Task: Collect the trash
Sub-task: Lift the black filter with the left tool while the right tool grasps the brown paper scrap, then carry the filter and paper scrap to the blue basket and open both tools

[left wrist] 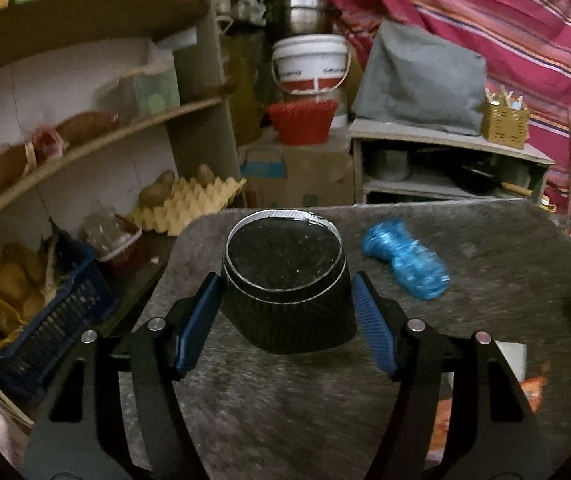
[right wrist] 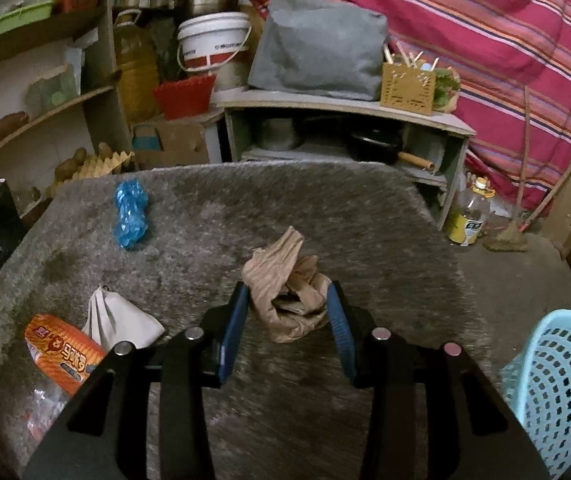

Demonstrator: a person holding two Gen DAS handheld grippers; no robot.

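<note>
You have a ribbed matt black cup (left wrist: 285,280), creased brown paper bag (right wrist: 289,292), and shaggy grey cloth on the bench (right wrist: 325,208).

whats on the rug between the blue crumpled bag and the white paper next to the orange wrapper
Nothing. In the right wrist view the stretch of grey rug between the blue crumpled bag and the white paper is bare.

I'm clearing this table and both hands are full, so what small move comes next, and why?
Probably swing the right hand-held gripper, shut on the crumpled brown paper bag, over the light blue basket and release. The basket stands open at its right, and the left hand-held gripper already clasps the black cup.
</note>
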